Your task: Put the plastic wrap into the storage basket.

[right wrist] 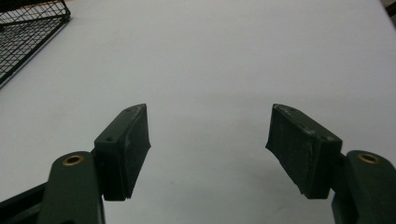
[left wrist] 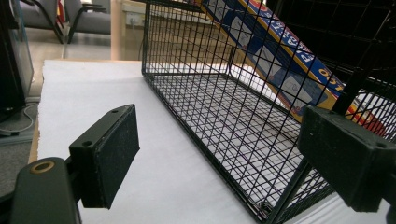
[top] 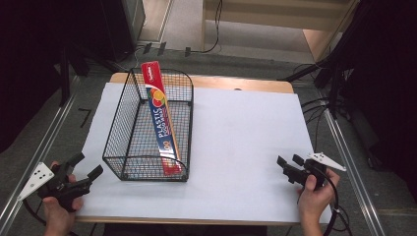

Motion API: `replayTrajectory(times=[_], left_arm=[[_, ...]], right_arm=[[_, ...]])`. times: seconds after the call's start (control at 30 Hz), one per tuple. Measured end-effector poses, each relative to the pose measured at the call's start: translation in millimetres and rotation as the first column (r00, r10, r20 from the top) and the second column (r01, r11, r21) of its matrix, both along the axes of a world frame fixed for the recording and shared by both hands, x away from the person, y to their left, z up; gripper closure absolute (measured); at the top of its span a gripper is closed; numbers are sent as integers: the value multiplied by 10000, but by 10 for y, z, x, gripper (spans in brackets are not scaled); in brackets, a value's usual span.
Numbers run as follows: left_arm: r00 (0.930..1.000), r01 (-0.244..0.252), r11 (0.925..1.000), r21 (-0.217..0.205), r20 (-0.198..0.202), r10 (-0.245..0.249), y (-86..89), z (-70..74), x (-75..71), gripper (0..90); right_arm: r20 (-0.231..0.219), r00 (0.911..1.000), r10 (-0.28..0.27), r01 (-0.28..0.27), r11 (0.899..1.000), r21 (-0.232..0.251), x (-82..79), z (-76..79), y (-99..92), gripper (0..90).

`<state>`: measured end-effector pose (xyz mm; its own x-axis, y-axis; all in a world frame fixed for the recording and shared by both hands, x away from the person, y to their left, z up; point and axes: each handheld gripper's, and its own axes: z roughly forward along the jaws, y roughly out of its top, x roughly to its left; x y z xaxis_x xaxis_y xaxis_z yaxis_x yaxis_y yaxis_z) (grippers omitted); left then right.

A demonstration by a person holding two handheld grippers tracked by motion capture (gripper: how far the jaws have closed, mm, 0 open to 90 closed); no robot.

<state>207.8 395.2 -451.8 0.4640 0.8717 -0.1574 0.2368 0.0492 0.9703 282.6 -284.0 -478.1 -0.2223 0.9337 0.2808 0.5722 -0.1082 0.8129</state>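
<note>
A black wire basket [top: 129,118] stands on the left half of the white table cover [top: 236,142]. A long red and blue plastic wrap box [top: 160,115] leans inside it, one end sticking up over the far rim. My left gripper [top: 89,164] is open at the table's near left corner, just short of the basket's near corner. In the left gripper view its open jaws frame the basket [left wrist: 224,116] and the box [left wrist: 275,56]. My right gripper [top: 290,160] is open low over the near right of the cover; nothing lies between its pads [right wrist: 126,144].
Cables trail over the floor to the right of the table and beyond its far edge. A metal rail runs along each side. In the right gripper view the basket's corner [right wrist: 28,32] sits at the upper left, with bare white cover ahead.
</note>
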Motion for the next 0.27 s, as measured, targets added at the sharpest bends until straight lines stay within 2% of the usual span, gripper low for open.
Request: replayTrajectory(times=[0.07, 0.13, 0.27], left_arm=[[10000, 4, 10000, -6, 9, -4, -1, 0, 1, 128], [10000, 4, 10000, 12, 9, -4, -3, 0, 0, 128], [10000, 1, 10000, 20, 8, -1, -2, 0, 3, 128]], right_arm=[[60, 10000, -67, 68, 10000, -30, -23, -5, -38, 304], [213, 9992, -333, 327, 9991, 252, -87, -17, -168, 307], [462, 9984, -333, 305, 9977, 603, -123, -16, -245, 304]])
